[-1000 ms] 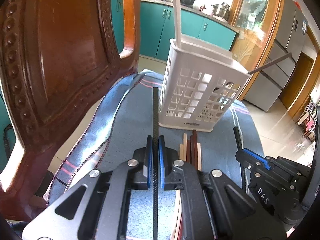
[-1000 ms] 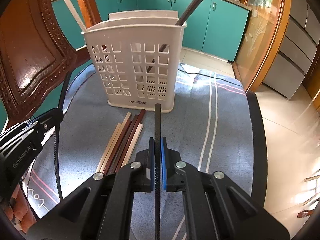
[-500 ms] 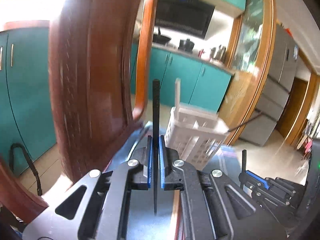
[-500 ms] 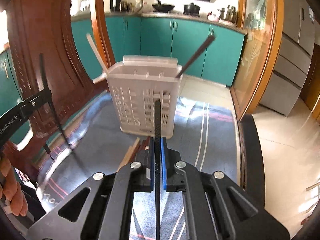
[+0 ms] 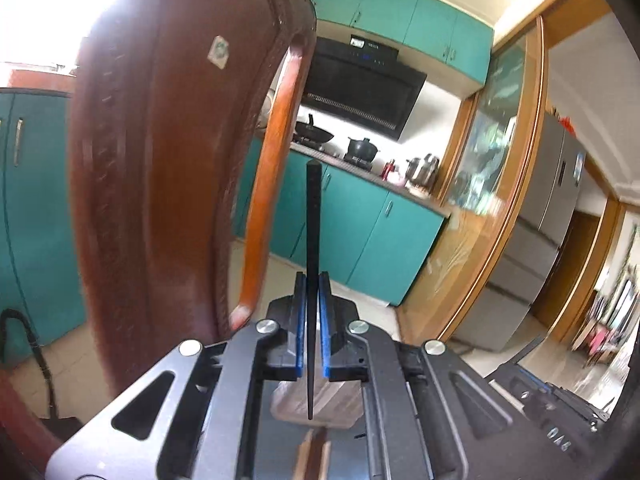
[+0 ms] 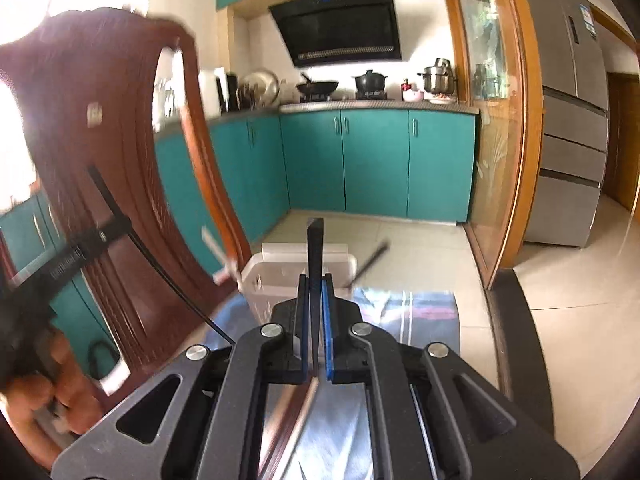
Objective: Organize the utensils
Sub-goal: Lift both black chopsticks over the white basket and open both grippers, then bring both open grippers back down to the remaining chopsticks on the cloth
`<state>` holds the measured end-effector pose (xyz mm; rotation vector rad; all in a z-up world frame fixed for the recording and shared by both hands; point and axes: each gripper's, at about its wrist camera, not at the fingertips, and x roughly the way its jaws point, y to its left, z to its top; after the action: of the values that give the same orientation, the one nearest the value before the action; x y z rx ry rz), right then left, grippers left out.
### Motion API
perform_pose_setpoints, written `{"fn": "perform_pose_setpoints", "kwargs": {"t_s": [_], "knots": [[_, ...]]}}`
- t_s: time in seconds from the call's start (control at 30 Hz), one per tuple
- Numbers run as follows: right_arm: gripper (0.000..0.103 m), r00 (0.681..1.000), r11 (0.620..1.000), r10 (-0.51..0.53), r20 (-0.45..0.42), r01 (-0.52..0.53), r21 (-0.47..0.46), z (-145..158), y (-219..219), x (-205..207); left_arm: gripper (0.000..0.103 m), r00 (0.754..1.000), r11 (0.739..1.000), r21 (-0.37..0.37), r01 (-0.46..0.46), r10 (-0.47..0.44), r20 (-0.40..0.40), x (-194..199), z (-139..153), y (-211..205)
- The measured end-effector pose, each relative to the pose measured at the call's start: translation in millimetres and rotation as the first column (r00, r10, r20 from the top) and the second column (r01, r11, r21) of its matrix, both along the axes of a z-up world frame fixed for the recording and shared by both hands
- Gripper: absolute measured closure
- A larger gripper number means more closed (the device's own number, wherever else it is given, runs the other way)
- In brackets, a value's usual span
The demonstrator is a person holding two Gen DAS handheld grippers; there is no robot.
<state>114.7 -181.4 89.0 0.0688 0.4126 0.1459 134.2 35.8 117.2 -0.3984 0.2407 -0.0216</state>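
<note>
My left gripper point(image 5: 312, 280) is shut on a black chopstick point(image 5: 313, 220) that points up, lifted high above the seat. My right gripper point(image 6: 315, 280) is shut on another black chopstick point(image 6: 315, 240), also raised. The white slotted utensil basket point(image 6: 264, 284) stands beyond the right gripper on the blue cloth, holding a white chopstick point(image 6: 218, 248) and a black chopstick point(image 6: 370, 260). In the left wrist view the basket point(image 5: 288, 404) is mostly hidden under the gripper. Brown and tan chopsticks point(image 5: 314, 456) lie on the cloth below. The left gripper point(image 6: 116, 228) shows at the left of the right wrist view.
A carved brown wooden chair back point(image 5: 160, 160) rises close on the left. The blue striped cloth point(image 6: 416, 312) covers the seat. Teal kitchen cabinets point(image 6: 360, 160), a glass door frame point(image 6: 512, 160) and a fridge point(image 6: 568, 120) lie beyond.
Both grippers have lifted and tilted upward with their black chopsticks. The basket has dropped low in both views and the kitchen fills the frames.
</note>
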Motion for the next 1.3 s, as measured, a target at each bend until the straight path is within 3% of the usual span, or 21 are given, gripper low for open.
{"fn": "perform_pose_setpoints", "kwargs": {"t_s": [0.13,0.37,0.47,0.6,0.77,1.03,1.1,1.17,1.3], "knots": [[0.096,0.999,0.994,-0.015,0.044,0.010,0.113,36,-18,17,0.096,1.000,0.994,-0.112,0.014,-0.011,0.028,30,10,9],[0.096,0.989,0.963,-0.070,0.129,0.033,0.269,71,-38,46,0.096,0.999,0.982,-0.186,-0.021,0.028,0.037,74,7,18],[0.096,0.977,0.959,-0.122,0.177,0.070,0.274,72,-36,56,0.096,0.999,0.985,-0.167,-0.040,0.043,0.013,89,-5,15],[0.096,0.973,0.960,-0.150,0.176,0.100,0.262,52,-32,82,0.096,0.999,0.993,-0.108,-0.049,0.047,-0.021,100,-18,5],[0.096,0.986,0.977,-0.139,0.091,0.122,0.173,17,-22,111,0.096,0.997,0.998,-0.042,-0.040,0.037,-0.061,108,-32,-8],[0.096,0.993,0.990,-0.106,0.045,0.101,0.093,-3,-12,109,0.096,0.997,0.999,0.048,-0.019,0.023,-0.071,98,-45,-25],[0.092,0.993,0.991,-0.106,0.048,0.101,0.088,-3,-11,104,0.095,0.997,0.999,0.048,-0.014,0.018,-0.074,94,-46,-25],[0.080,0.993,0.991,-0.106,0.050,0.102,0.081,-3,-10,95,0.094,0.997,0.998,0.060,-0.006,0.011,-0.072,88,-45,-25],[0.069,0.991,0.994,-0.097,0.091,0.092,0.065,-1,-13,72,0.081,0.999,0.995,0.104,-0.005,0.011,-0.050,72,-45,-24]]}}
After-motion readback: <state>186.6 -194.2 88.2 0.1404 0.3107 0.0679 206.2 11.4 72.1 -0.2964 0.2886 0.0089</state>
